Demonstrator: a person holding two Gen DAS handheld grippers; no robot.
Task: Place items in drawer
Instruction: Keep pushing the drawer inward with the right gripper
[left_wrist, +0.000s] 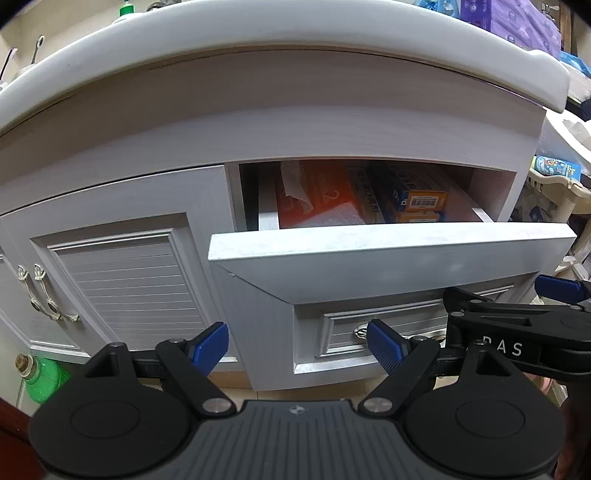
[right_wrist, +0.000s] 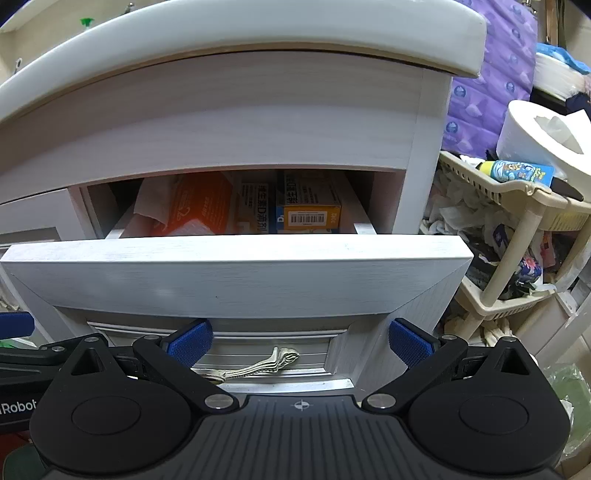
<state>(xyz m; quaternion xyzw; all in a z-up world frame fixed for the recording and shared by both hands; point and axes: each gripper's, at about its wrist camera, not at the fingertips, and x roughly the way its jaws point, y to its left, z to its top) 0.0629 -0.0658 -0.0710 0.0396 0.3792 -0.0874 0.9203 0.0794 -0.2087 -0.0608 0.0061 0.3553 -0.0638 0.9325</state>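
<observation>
A white drawer (left_wrist: 391, 251) (right_wrist: 236, 258) of the cabinet stands partly pulled out. Inside lie an orange packet (left_wrist: 321, 195) (right_wrist: 201, 205) with a white tissue on it, and yellow-and-blue boxes (left_wrist: 417, 195) (right_wrist: 308, 206) with a barcode label. My left gripper (left_wrist: 297, 341) is open and empty, low in front of the cabinet, left of the drawer's metal handle. My right gripper (right_wrist: 299, 343) is open and empty too, in front of the drawer's panel with the silver handle (right_wrist: 258, 363) between its blue pads (right_wrist: 190, 341). The right gripper's body (left_wrist: 517, 332) shows in the left wrist view.
A louvred cabinet door (left_wrist: 125, 284) with silver handles (left_wrist: 44, 295) is left of the drawer. The white counter edge (left_wrist: 280, 40) overhangs above. A beige plastic rack (right_wrist: 517, 206) with clutter, a paper roll (right_wrist: 539, 136) and purple packs (right_wrist: 491, 74) stand to the right. A green bottle (left_wrist: 40, 380) sits on the floor.
</observation>
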